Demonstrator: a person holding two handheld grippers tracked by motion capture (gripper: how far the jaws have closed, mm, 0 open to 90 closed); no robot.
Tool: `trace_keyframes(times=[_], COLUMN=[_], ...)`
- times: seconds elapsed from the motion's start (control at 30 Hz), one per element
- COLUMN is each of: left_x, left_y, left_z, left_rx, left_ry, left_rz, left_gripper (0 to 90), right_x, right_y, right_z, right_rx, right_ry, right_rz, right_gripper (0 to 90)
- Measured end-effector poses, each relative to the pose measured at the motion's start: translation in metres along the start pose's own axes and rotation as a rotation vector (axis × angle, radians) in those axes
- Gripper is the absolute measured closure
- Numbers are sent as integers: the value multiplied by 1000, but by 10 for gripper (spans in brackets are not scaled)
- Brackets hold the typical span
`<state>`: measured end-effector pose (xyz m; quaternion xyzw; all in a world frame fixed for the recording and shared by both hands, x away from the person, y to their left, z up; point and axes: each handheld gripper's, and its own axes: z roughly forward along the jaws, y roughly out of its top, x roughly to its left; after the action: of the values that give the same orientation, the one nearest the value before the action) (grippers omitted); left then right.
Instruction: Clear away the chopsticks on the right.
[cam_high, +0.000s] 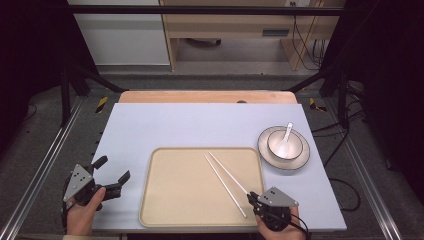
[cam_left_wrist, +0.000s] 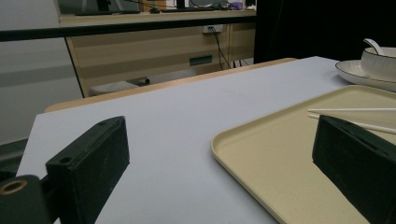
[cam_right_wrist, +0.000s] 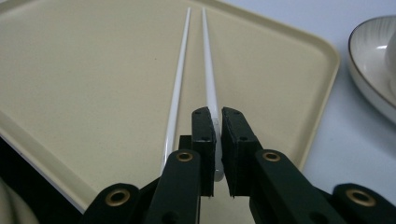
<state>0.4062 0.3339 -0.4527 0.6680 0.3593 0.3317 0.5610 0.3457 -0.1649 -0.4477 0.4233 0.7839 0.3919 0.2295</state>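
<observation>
My left gripper (cam_high: 111, 176) and right gripper (cam_high: 256, 199) are black, each topped by a grey three-cornered plate with small dark holes. Brass-ringed screw holes dot my right gripper's linkages.

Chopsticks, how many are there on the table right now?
2. One chopstick lies loose on the tray. The other chopstick lies beside it, with its near end clamped in the right gripper. Nothing seems hidden.

Open left claw (cam_left_wrist: 219, 158), tray (cam_left_wrist: 261, 158), chopsticks (cam_left_wrist: 350, 110)
</observation>
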Motion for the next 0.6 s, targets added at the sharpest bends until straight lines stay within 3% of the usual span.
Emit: trace_keyframes(times=[0.17,0.3,0.33,0.37,0.43,0.5,0.6], left_x=[-3,-9,-11,-13,-19,-23,-27], left_y=[1,2,3,4,7,10,16], left_z=[2,6,7,8,9,11,14], left_rx=[7,18,22,26,40,65,78], left_ry=[-15,-34,-36,-39,-55,-65,-84], left_rz=[-2,-4,-4,-10,6,33,30], left_gripper=[38,42,43,46,53,59,101], right_x=[-1,-1,-2,0,-2,-7,-15], right_y=[-3,-4,-5,-4,-3,-2,0], right_z=[8,11,13,14,15,14,16], right_rx=[52,75,76,97,71,41,19], right_ry=[26,56,59,68,72,80,94], right_rz=[51,64,46,73,69,98,116], right_gripper=[838,836,834,826,782,769,703])
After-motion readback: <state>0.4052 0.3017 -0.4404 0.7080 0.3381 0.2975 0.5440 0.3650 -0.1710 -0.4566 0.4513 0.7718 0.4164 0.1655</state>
